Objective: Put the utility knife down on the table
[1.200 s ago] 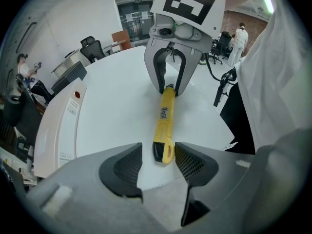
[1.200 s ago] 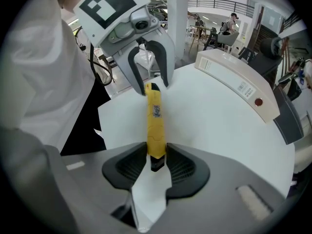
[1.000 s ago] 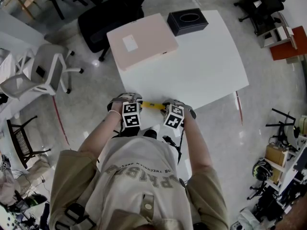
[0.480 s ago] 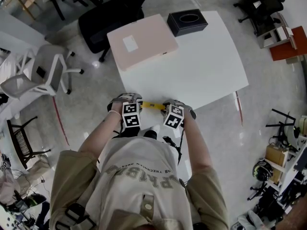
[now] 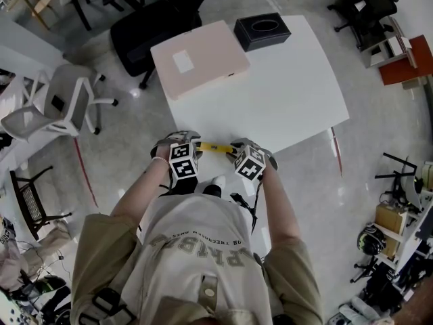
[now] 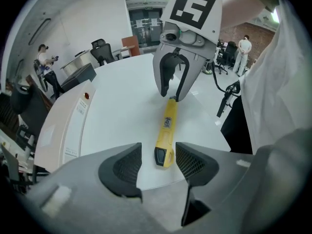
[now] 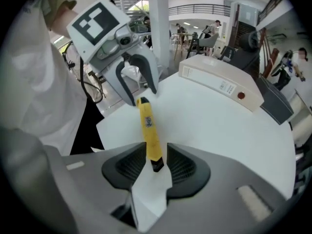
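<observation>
The utility knife (image 5: 215, 148) spans between the left gripper (image 6: 158, 160) and the right gripper (image 7: 156, 162) at the table's (image 5: 284, 93) near edge. On the far left corner lies a flat box (image 5: 199, 56), a tissue box (image 5: 262, 30) just right of it. An office chair (image 5: 145, 36) stands behind.

I see a yellow knife (image 5: 216, 147) spanning between my left gripper (image 5: 193, 145) and right gripper (image 5: 237, 149) at the near edge of the white table (image 5: 291, 93); a pink box (image 5: 199, 56) and a black box (image 5: 264, 30) sit at its far side.
</observation>
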Demonstrator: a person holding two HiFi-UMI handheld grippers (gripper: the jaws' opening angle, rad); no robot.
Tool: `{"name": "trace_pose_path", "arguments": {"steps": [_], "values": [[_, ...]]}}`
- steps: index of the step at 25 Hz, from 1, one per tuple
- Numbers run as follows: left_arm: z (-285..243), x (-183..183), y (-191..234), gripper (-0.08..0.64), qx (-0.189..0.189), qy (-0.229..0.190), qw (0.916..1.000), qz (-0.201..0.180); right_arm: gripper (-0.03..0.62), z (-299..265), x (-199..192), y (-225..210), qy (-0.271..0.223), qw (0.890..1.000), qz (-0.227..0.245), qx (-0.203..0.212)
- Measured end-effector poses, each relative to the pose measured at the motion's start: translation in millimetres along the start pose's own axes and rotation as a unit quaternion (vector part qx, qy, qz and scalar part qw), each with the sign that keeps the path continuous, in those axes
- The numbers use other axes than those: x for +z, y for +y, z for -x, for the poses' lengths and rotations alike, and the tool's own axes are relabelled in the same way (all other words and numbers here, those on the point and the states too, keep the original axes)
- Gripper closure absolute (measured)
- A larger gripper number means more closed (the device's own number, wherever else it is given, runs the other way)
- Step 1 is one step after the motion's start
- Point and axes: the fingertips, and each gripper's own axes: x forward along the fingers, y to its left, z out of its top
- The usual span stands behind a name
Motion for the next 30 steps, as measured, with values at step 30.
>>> {"name": "trace_pose_path", "arguments": {"steps": [30], "values": [[261.5, 88.7, 79.6, 0.347, 0.407, -0.393, 0.7966, 0.214, 0.477, 303.6, 96.5, -31.3, -0.461, 0.735, -0.199, -0.455]]}}
